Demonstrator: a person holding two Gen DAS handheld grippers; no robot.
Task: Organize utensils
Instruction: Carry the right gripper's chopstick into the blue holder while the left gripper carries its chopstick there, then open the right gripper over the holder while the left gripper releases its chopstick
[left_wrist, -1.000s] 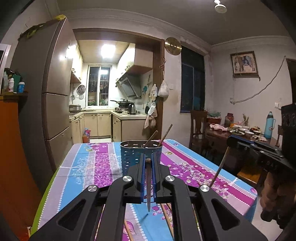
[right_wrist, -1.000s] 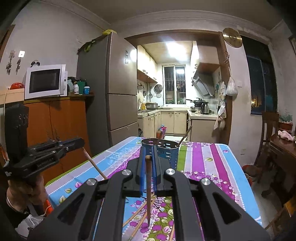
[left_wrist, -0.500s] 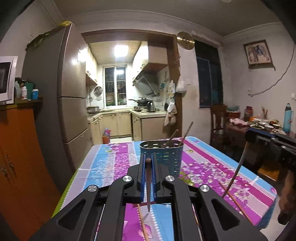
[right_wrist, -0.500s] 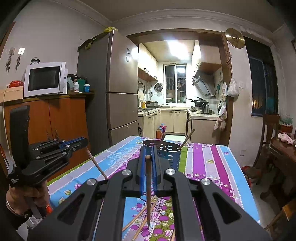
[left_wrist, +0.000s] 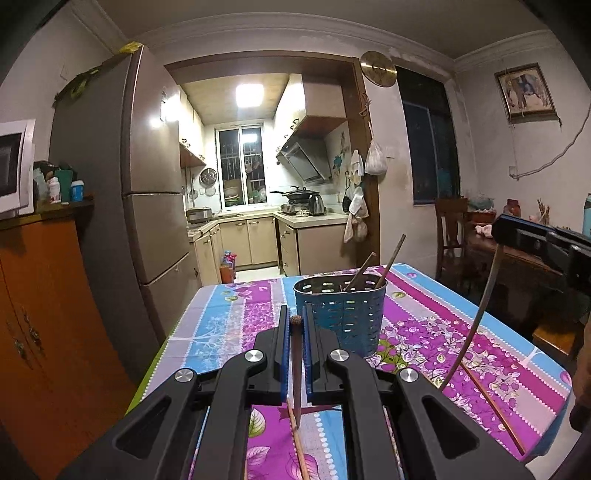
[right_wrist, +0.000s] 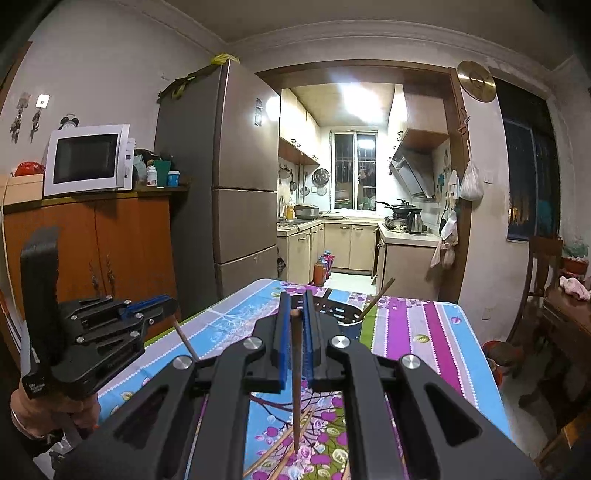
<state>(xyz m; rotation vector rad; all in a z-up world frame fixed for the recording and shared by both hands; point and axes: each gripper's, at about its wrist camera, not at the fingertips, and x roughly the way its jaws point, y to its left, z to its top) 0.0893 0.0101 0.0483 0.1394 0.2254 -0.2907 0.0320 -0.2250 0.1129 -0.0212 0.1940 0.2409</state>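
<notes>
Inside holder (left_wrist: 340, 314): two chopsticks (left_wrist: 373, 266). Beside holder: left gripper (left_wrist: 295, 325), right gripper (right_wrist: 295, 314) each clamped on one; several loose (right_wrist: 291, 443).

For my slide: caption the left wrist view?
Left tongs pinch a chopstick before the blue holder.

Tall fridge (right_wrist: 236, 192), white microwave (right_wrist: 86, 160) on orange cabinet (right_wrist: 92, 251), gold wall clock (left_wrist: 378, 69)

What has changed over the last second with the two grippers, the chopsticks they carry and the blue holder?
The left gripper has swung left, so the blue holder now sits right of its jaws. The right gripper has lifted slightly. Unchanged: each stays shut on its chopstick; the holder keeps two chopsticks.
</notes>
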